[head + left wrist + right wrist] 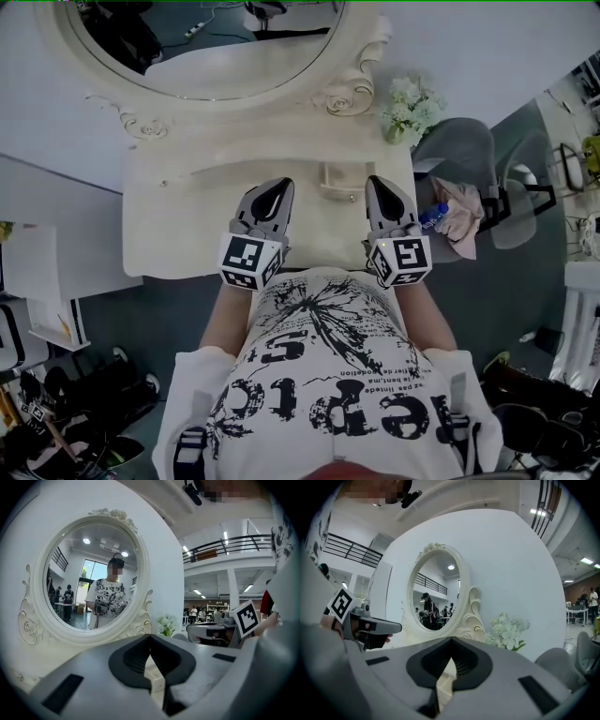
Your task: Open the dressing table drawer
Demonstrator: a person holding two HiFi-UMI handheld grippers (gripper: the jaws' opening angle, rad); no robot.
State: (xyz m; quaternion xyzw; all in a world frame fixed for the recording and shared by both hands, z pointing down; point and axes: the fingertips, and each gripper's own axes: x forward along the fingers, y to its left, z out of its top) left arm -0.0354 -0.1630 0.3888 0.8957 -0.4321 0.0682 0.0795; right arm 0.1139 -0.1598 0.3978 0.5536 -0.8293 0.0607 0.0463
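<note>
The cream dressing table (187,225) stands in front of me, its oval mirror (206,47) at the back. No drawer front shows from above; the tabletop hides the table's front face. My left gripper (278,187) hovers over the middle of the top, its jaws shut and empty (150,636). The right gripper (380,186) is level with it to the right, also shut with nothing held (451,639). Between the two tips a small cream raised piece (339,178) sits on the top. It shows through the gap under each pair of jaws.
White flowers (412,108) stand at the table's back right corner. A grey chair (469,159) to the right holds a pink cloth (461,220) and a blue bottle (433,216). Shelving and clutter fill the floor at left and right.
</note>
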